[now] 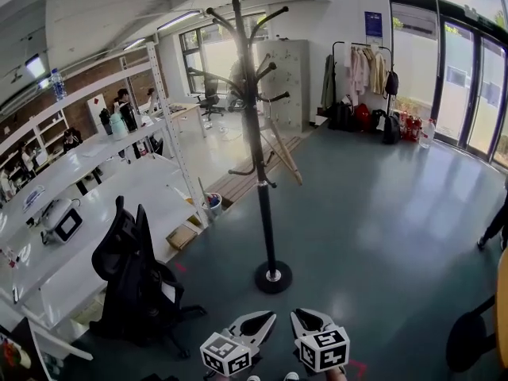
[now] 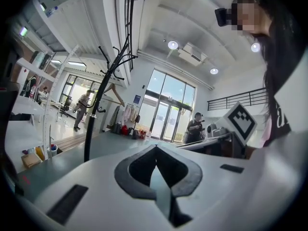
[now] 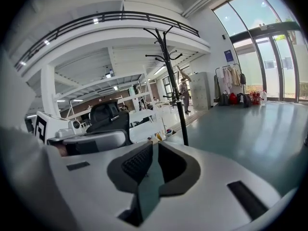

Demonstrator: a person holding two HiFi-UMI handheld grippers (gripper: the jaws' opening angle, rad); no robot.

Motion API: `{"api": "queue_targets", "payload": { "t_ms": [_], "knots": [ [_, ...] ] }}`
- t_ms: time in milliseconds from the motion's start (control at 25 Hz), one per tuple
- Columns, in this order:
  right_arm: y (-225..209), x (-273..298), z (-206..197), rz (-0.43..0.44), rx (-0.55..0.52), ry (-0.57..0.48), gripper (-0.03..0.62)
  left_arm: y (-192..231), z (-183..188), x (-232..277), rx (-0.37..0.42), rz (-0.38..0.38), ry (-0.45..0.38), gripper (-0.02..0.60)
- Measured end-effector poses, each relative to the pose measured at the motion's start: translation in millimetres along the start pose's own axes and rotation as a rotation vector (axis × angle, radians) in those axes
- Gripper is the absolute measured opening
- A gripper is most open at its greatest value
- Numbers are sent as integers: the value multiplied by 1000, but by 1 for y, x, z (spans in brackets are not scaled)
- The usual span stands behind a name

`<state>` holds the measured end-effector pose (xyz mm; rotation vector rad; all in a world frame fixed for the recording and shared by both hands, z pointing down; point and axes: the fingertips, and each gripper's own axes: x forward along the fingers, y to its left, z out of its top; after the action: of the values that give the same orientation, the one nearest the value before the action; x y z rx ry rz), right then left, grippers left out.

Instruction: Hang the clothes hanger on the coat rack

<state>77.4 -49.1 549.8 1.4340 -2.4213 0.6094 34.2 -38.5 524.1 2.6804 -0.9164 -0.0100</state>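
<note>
The black coat rack stands on its round base on the grey floor, a little beyond both grippers. It also shows in the left gripper view and the right gripper view. Its hooks are bare. No clothes hanger shows in any view. My left gripper is low at the front, its jaw tips together with nothing between them. Beside it, my right gripper has a narrow gap between its jaws, and only floor shows through it.
A black office chair stands to the left by white tables and shelving. A small bin sits near the shelving post. A clothes rail with garments is at the far wall. A black stool is at the right edge.
</note>
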Motion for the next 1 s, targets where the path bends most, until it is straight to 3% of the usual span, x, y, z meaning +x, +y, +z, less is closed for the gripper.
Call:
{"api": "queue_targets", "payload": {
  "t_ms": [360, 1000],
  "knots": [
    [48, 19, -6, 18, 14, 19, 37, 26, 8, -43, -4, 11, -11, 0],
    [69, 19, -11, -48, 45, 16, 28, 31, 5, -61, -12, -77, 11, 0]
  ]
}}
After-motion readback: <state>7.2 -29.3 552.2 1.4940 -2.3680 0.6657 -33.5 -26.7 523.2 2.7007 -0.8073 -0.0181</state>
